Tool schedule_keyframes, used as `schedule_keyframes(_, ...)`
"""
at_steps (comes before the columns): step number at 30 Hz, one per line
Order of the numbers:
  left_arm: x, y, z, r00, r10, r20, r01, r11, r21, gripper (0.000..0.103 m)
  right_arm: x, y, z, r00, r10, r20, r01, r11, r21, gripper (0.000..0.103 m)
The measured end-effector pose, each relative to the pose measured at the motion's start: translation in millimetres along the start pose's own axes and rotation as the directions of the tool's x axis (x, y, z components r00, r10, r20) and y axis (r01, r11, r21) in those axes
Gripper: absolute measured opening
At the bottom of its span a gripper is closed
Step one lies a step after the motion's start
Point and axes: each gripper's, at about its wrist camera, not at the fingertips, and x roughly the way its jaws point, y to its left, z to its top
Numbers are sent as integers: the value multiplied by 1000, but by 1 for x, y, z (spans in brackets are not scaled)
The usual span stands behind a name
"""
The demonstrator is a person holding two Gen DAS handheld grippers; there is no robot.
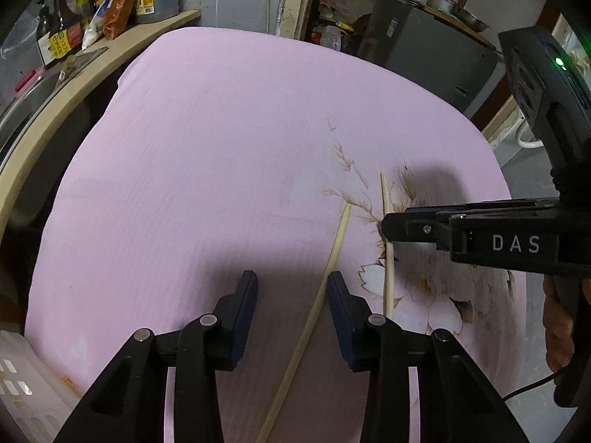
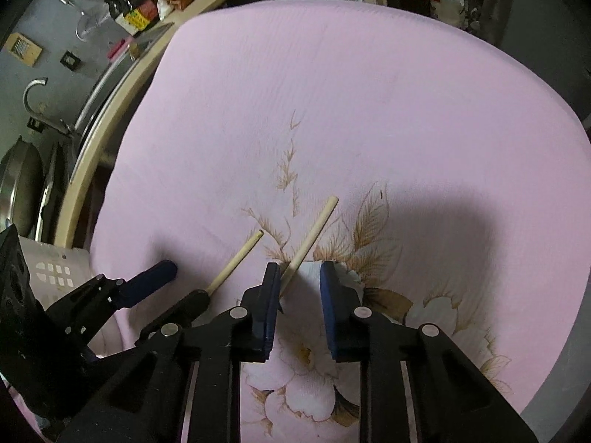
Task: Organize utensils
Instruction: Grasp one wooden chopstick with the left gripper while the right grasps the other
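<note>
Two pale wooden chopsticks lie on the pink flowered cloth. In the left wrist view the long chopstick runs between the jaws of my left gripper, which is open and low over it. The second chopstick lies just right of it, under my right gripper. In the right wrist view my right gripper is open; the second chopstick passes by its left finger. The first chopstick lies left, by my left gripper.
A white slotted plastic basket sits at the cloth's near left corner, also in the right wrist view. A counter with sauce bottles and a sink runs along the left. A dark appliance stands behind the table.
</note>
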Motion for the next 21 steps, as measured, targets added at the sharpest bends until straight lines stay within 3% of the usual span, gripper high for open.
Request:
schedule_keyframes(5, 0, -1, 0, 1000, -8, -3, 8, 1000, -13, 34, 0, 7, 2, 999, -18, -43, 16, 999, -38, 19)
schedule_keyframes(6, 0, -1, 0, 1000, -13, -6, 13, 1000, -14, 33, 0, 7, 1, 998, -28, -55, 25, 999, -43, 12)
schedule_keyframes(10, 2, -2, 2, 1000, -28, -15, 28, 1000, -5, 30, -4, -1, -7, 997, -20, -78, 16, 999, -45, 11)
schedule_keyframes(17, 8, -19, 10, 998, -36, -55, 41, 994, 99, 30, -10, -26, -9, 992, 52, -111, -49, 998, 31, 7)
schedule_keyframes(21, 15, -27, 20, 997, -4, -73, 14, 990, 143, 30, -9, -27, 3, 992, 35, -123, -33, 999, 23, 7)
